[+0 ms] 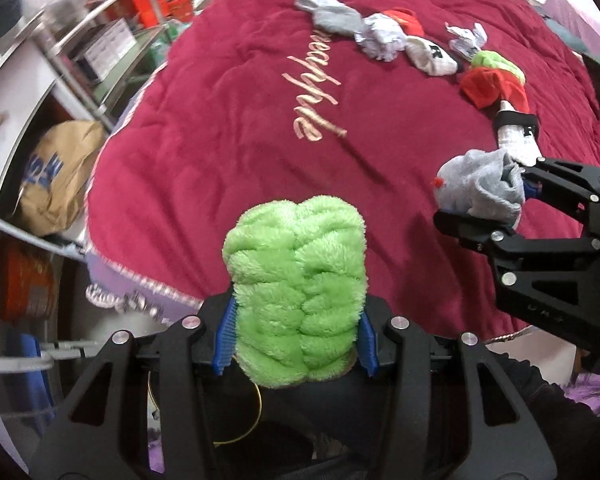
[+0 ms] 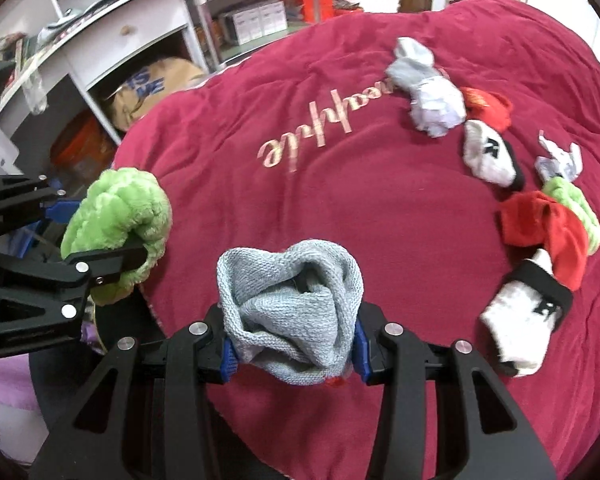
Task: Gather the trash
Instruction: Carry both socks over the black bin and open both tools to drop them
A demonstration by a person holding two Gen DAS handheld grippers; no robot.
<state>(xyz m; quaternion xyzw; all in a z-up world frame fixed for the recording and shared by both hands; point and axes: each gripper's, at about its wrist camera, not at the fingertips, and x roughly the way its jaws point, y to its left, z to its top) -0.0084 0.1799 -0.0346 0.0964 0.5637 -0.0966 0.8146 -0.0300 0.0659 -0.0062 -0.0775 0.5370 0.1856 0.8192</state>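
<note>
While level over blanket (image 1: 228, 152) | left gripper (image 1: 298, 344) clamps green sock (image 1: 300, 280) | right gripper (image 2: 292, 352) clamps grey sock (image 2: 290, 312)

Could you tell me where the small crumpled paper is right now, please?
The small crumpled paper lies far right on the red blanket, beside the green sock.

A crimson blanket (image 2: 340, 220) bearing gold script embroidery (image 2: 316, 136) is spread over the bed. A white shelving unit (image 2: 140, 8) is seen beside it, where a brown paper bag (image 1: 60, 172) and small boxes (image 2: 256, 20) are kept.
</note>
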